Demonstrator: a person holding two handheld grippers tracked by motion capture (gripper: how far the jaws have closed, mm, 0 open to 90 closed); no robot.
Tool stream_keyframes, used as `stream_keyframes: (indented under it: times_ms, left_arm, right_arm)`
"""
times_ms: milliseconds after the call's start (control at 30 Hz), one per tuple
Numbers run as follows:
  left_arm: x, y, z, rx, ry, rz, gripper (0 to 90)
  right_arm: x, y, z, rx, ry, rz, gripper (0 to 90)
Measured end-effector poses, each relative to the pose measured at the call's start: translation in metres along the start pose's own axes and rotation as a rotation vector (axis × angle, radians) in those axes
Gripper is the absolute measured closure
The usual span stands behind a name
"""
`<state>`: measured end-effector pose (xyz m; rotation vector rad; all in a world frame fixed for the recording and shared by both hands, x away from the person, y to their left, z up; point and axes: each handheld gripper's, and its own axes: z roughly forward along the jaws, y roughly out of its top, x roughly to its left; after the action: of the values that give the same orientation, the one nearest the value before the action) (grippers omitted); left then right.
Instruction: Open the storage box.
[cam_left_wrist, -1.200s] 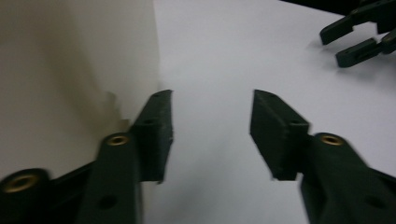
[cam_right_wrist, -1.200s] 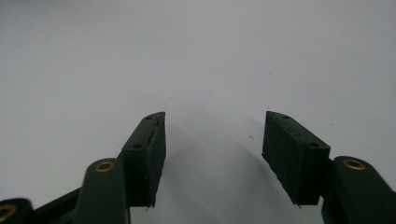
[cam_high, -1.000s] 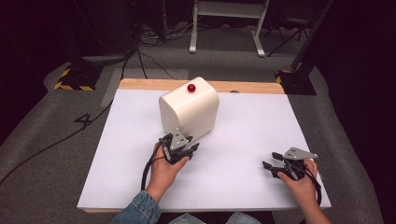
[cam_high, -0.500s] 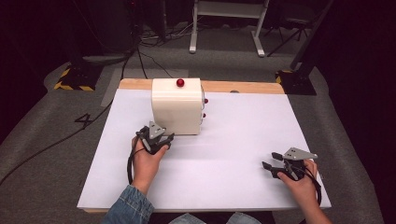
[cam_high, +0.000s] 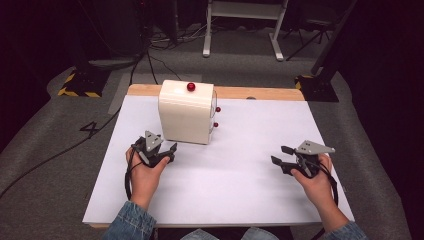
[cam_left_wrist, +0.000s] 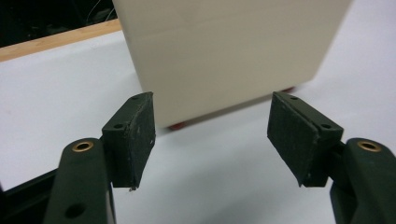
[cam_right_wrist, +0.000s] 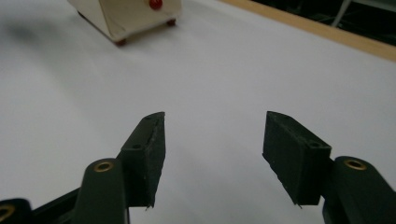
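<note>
Left tool (cam_high: 159, 152) jaws just opened, nothing between, sits just before cream box (cam_high: 186, 116) at worktop (cam_high: 240, 185) rear. Right tool (cam_high: 287, 162) open, empty, well apart. Advice: square jaws to box face, approach slowly.

A cream-white, boxy cabinet with rounded top edges (cam_high: 186, 113) stands upright on the white tabletop (cam_high: 240, 175), close to the far edge and left of its middle. A round red knob (cam_high: 191, 86) sits on its top near the far side; two smaller red knobs (cam_high: 216, 116) stick out from its right face. It rests on small red feet (cam_left_wrist: 177, 126).
</note>
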<state>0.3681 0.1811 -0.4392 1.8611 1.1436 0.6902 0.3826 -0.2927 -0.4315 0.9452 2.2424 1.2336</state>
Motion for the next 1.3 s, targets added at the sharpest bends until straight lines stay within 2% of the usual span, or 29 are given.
stream_keyframes:
  times_ms: [133,233,333,500,633,733,767,900,1000,1033,1133,1300]
  left_arm:
    - [-0.005,-0.005,-0.020,-0.026,-0.036,-0.011,31.8]
    - [-0.009,-0.010,-0.035,-0.034,-0.054,-0.002,31.5]
    - [-0.013,-0.017,-0.048,-0.030,-0.068,0.014,31.3]
    - [-0.018,-0.029,-0.065,-0.018,-0.098,0.032,30.7]
    - [-0.019,-0.037,-0.073,-0.008,-0.106,0.039,30.6]
    - [-0.019,-0.040,-0.074,-0.005,-0.108,0.034,30.6]
    - [-0.019,-0.041,-0.073,0.001,-0.108,0.040,30.6]
    - [-0.019,-0.040,-0.066,0.006,-0.119,0.048,30.6]
    - [-0.021,-0.040,-0.061,0.011,-0.132,0.055,30.6]
    - [-0.021,-0.040,-0.061,0.011,-0.132,0.055,30.6]
    - [-0.022,-0.040,-0.058,0.020,-0.139,0.060,30.5]
    - [-0.020,-0.041,-0.058,0.020,-0.139,0.055,30.5]
  right_arm:
    - [-0.001,0.039,0.015,-0.046,0.057,-0.015,39.6]
    - [-0.006,0.065,0.032,-0.072,0.087,-0.030,39.8]
    - [-0.008,0.090,0.050,-0.093,0.074,-0.017,40.0]
    - [-0.007,0.127,0.070,-0.112,0.108,-0.064,40.1]
    - [-0.002,0.151,0.082,-0.132,0.112,-0.066,38.3]
    - [0.002,0.160,0.087,-0.137,0.105,-0.082,38.5]
    - [0.009,0.169,0.090,-0.151,0.111,-0.075,38.8]
    - [0.025,0.179,0.090,-0.165,0.128,-0.098,39.2]
    - [0.037,0.184,0.093,-0.167,0.128,-0.123,38.8]
    - [0.037,0.184,0.093,-0.167,0.128,-0.123,38.8]
    - [0.050,0.187,0.103,-0.148,0.123,-0.136,39.1]
    - [0.059,0.191,0.117,-0.128,0.104,-0.150,39.0]
